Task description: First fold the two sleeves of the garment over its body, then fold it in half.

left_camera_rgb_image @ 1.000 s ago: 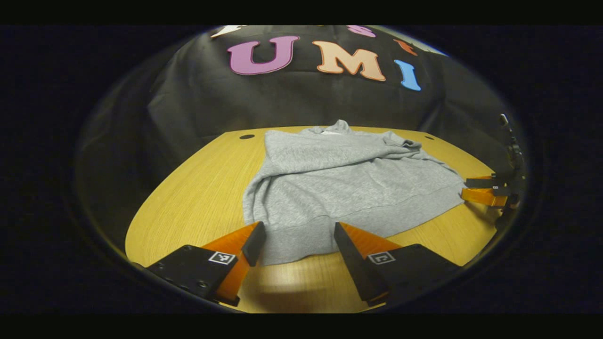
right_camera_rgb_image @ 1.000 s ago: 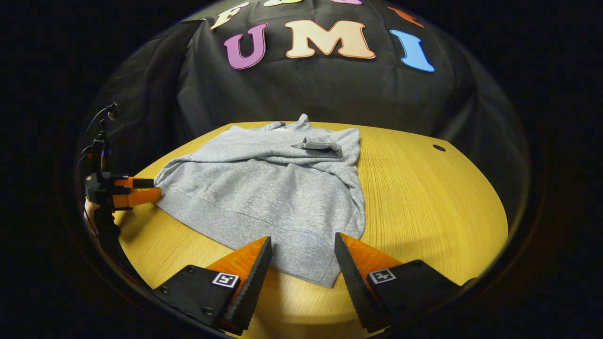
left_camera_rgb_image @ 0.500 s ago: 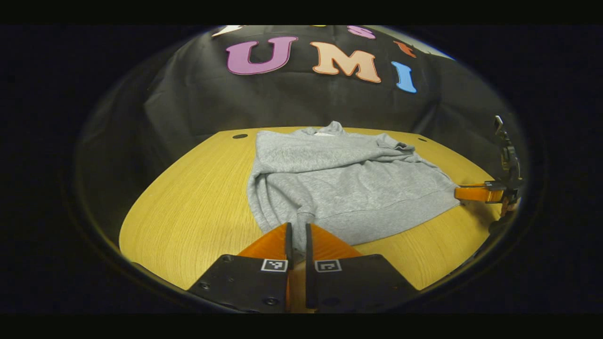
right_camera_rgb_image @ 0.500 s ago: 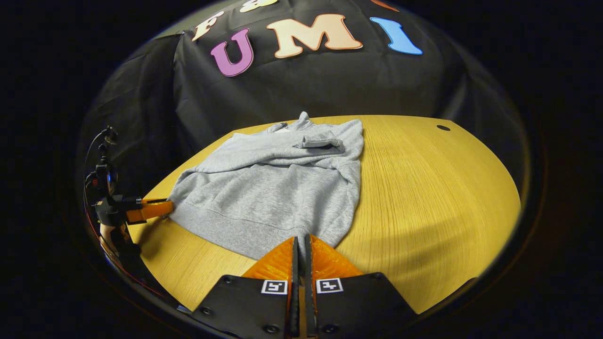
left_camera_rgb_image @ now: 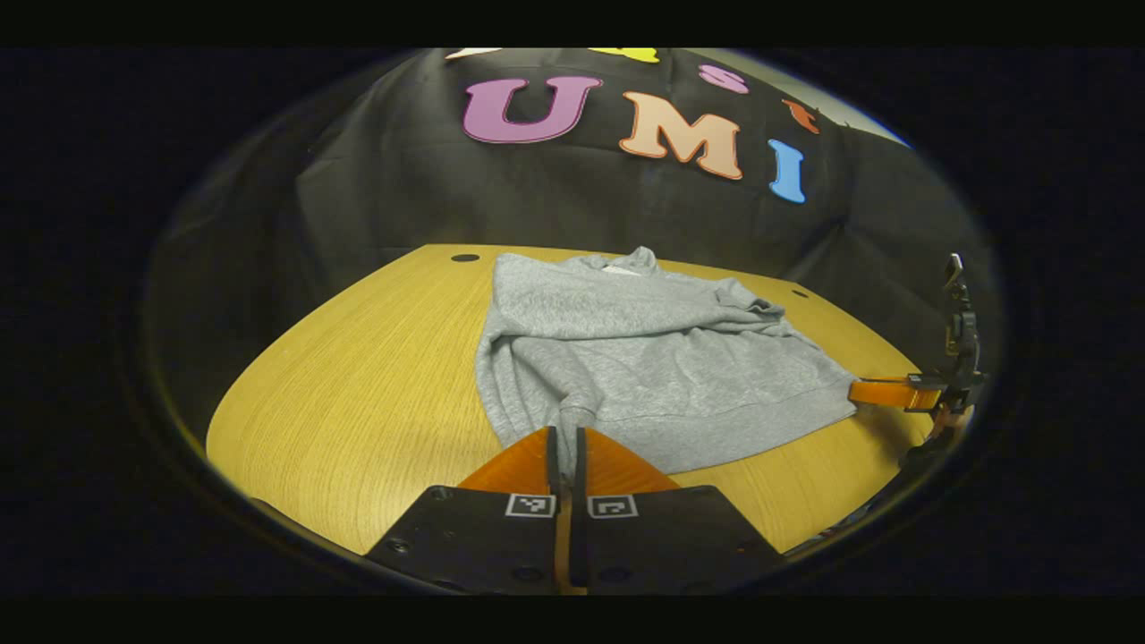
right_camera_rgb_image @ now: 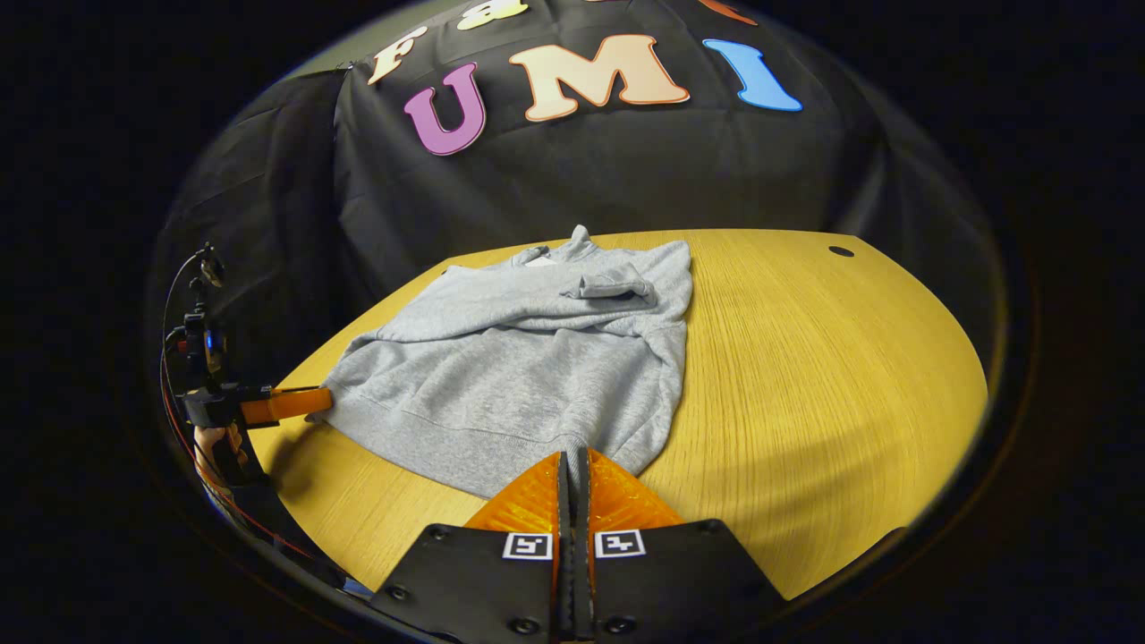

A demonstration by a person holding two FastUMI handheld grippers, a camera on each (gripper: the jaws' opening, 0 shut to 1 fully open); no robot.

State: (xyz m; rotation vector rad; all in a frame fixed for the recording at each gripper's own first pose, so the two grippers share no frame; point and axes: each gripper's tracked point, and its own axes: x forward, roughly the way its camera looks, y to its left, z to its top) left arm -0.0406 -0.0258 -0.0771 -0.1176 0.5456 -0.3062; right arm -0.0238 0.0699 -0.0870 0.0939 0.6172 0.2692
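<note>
While the grey sweatshirt (left_camera_rgb_image: 653, 358) lies on the wooden table (right_camera_rgb_image: 823, 376) with both sleeves folded over its body, the left gripper (left_camera_rgb_image: 565, 438) and right gripper (right_camera_rgb_image: 572, 461) each pinch a near hem corner, fingers closed on cloth.

Your sweatshirt (left_camera_rgb_image: 644, 367) is plain heathered light grey, ribbed at the hem. Your table (left_camera_rgb_image: 358, 385) is yellow wood with fine straight grain and two small black holes. The backdrop (right_camera_rgb_image: 581, 170) is black.
</note>
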